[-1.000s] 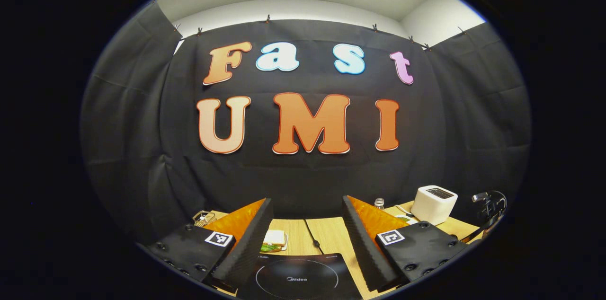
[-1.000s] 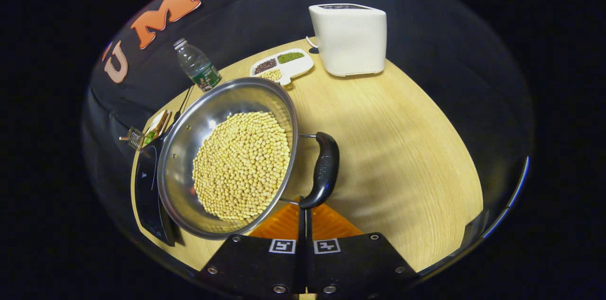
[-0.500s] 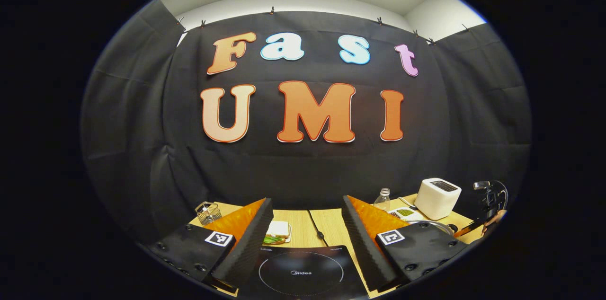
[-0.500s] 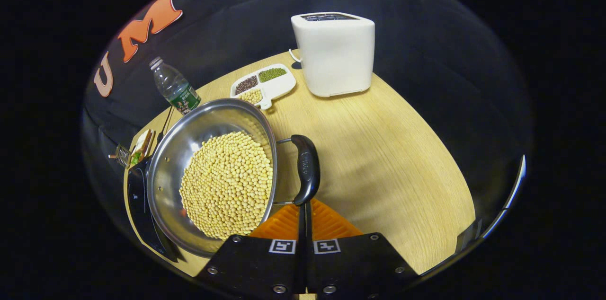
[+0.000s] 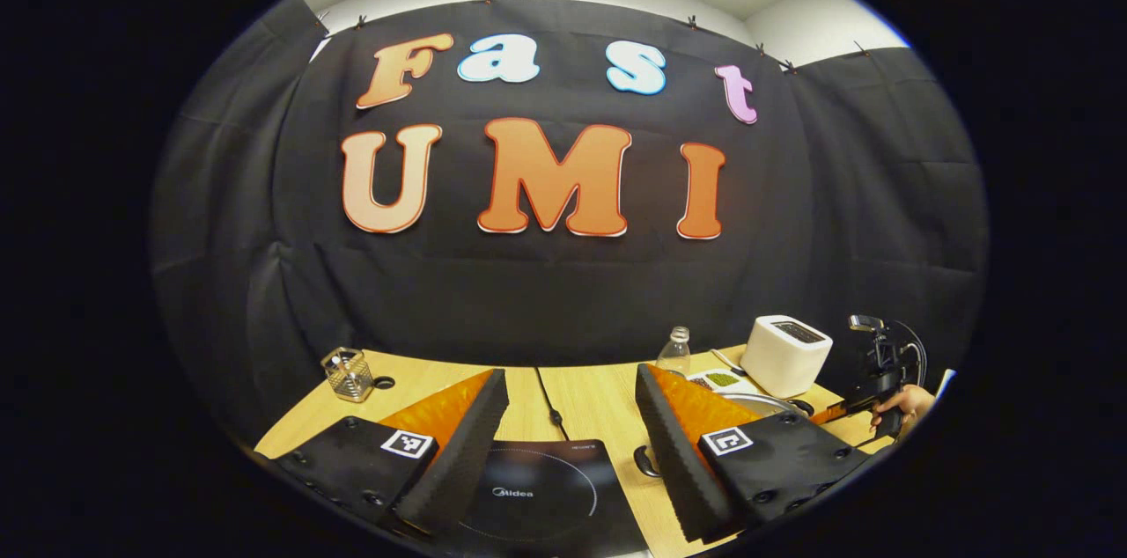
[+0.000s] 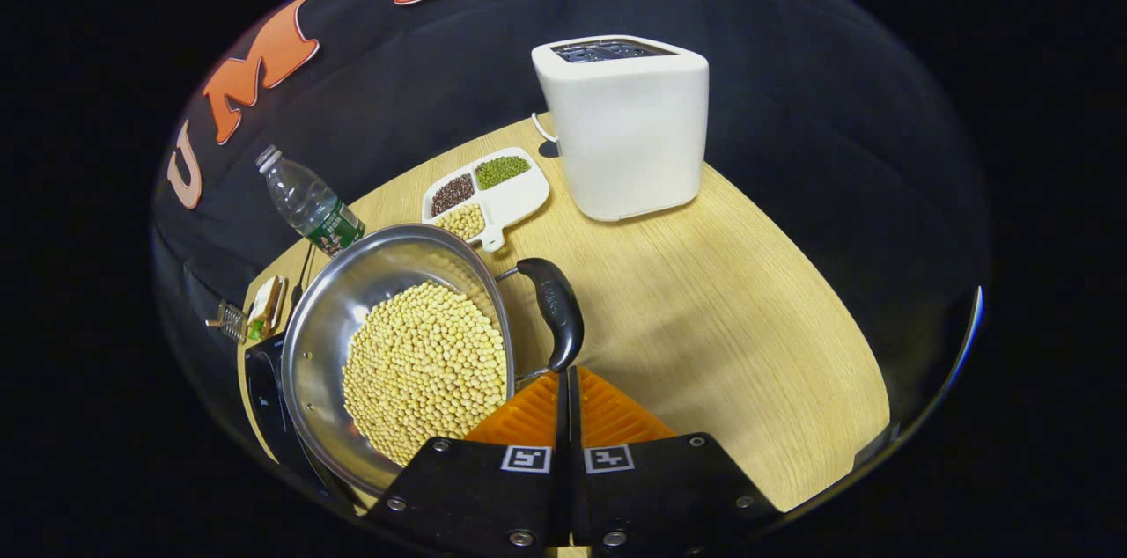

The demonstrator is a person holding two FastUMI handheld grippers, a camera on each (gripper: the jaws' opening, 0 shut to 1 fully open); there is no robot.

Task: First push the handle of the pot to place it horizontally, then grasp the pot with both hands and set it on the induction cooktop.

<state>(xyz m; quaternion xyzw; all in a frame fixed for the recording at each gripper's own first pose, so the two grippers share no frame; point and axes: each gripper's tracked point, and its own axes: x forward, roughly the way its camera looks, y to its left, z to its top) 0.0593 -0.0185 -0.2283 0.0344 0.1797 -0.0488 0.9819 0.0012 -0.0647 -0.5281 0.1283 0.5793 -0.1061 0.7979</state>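
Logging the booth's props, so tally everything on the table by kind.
Pot: 1
Induction cooktop: 1
Toaster: 1
Water bottle: 1
Divided dish: 1
Sandwich: 1
Wire basket: 1
Total: 7

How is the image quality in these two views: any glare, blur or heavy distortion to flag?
Right gripper view: sharp; fisheye bows the table edge; soft glare on the pot inner wall; the toaster casts a shadow at its base. Left gripper view: sharp in the middle, the induction cooktop dim and low, the toaster small and bent at the edge.
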